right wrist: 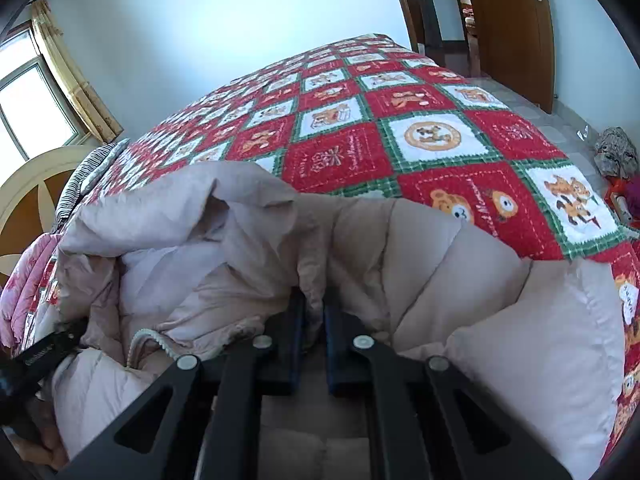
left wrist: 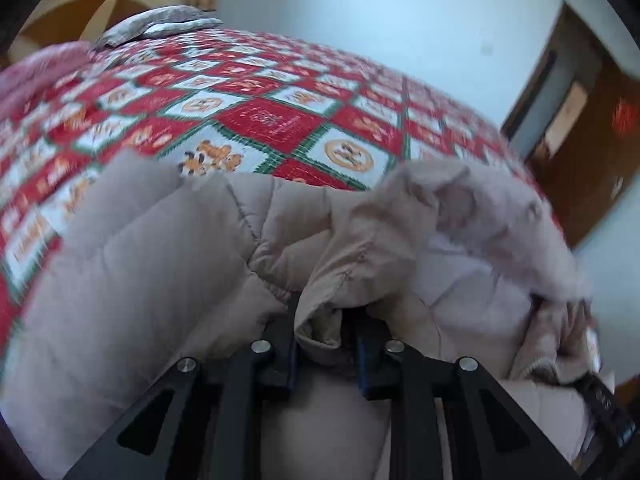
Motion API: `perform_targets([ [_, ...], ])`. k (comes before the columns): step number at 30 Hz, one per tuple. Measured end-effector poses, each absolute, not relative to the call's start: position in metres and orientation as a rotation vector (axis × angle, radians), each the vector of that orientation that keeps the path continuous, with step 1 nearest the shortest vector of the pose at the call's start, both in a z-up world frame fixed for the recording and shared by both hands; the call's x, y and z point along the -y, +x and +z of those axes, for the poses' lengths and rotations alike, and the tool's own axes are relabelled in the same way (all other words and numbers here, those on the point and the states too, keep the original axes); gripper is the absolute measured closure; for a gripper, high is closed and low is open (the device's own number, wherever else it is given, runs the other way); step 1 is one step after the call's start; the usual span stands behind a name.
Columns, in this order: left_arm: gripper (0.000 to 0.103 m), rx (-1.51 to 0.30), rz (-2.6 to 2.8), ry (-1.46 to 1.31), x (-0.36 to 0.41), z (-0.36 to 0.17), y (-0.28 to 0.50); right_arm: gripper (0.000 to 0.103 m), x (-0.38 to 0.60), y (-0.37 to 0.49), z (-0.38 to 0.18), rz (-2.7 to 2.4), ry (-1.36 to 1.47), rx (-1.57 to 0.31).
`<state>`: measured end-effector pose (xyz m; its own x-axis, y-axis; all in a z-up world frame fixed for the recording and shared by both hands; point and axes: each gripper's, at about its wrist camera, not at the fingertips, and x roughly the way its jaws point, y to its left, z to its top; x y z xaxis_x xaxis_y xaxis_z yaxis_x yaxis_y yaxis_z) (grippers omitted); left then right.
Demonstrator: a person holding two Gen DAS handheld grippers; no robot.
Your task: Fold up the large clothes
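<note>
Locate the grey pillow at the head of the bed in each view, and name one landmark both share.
Left wrist: grey pillow upper left, beside the headboard.
Right wrist: far left, mid-height, edge-on.
Shared landmark: beige padded coat in the foreground.

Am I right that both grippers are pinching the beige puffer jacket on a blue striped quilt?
Not quite: the quilt is red, white and green checked, as the right wrist view shows. Both grippers, left and right, do pinch the beige puffer jacket.

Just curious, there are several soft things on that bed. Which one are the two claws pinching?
The beige puffer coat, nearest the cameras. Both the left gripper and the right gripper pinch its fabric; the grey pillow and pink bedding lie untouched.
</note>
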<state>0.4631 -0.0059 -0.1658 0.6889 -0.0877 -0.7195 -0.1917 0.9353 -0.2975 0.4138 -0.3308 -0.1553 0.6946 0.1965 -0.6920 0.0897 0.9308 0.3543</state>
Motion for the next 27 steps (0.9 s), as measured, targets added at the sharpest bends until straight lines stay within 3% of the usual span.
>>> perform_targets([
  [3,0.078,-0.793,0.060,-0.419,0.004,-0.169,0.464,0.087,0.329,0.400,-0.136,0.016,0.350,-0.778],
  [4,0.078,-0.782,0.047,-0.458,-0.001,-0.170,0.463,0.080,0.326,0.384,-0.116,-0.002,0.322,-0.681],
  [6,0.077,-0.764,0.018,-0.523,-0.009,-0.171,0.462,0.080,0.320,0.371,-0.083,-0.005,0.261,-0.536],
  [10,0.075,-0.767,0.023,-0.489,-0.002,-0.167,0.466,0.050,0.298,0.428,-0.037,0.015,0.207,-0.549],
  [11,0.075,-0.766,0.017,-0.496,-0.004,-0.167,0.467,0.049,0.296,0.448,-0.039,0.021,0.235,-0.589],
  [14,0.074,-0.761,-0.011,-0.547,-0.012,-0.171,0.467,0.050,0.299,0.497,-0.071,0.028,0.373,-0.775],
  [15,0.074,-0.760,-0.017,-0.555,-0.014,-0.172,0.468,0.053,0.297,0.504,-0.090,0.035,0.412,-0.864],
  [16,0.073,-0.759,-0.023,-0.563,-0.016,-0.173,0.469,0.064,0.295,0.500,-0.106,0.055,0.429,-0.929],
  [18,0.073,-0.751,-0.035,-0.587,-0.019,-0.174,0.469,0.067,0.279,0.480,-0.141,0.118,0.385,-1.034],
  [21,0.073,-0.740,-0.073,-0.650,-0.025,-0.176,0.469,0.067,0.258,0.438,-0.151,0.105,0.182,-0.884],
  [27,0.073,-0.852,-0.114,-0.561,-0.031,-0.148,0.452,0.067,0.252,0.431,-0.153,0.075,0.131,-0.837],
])
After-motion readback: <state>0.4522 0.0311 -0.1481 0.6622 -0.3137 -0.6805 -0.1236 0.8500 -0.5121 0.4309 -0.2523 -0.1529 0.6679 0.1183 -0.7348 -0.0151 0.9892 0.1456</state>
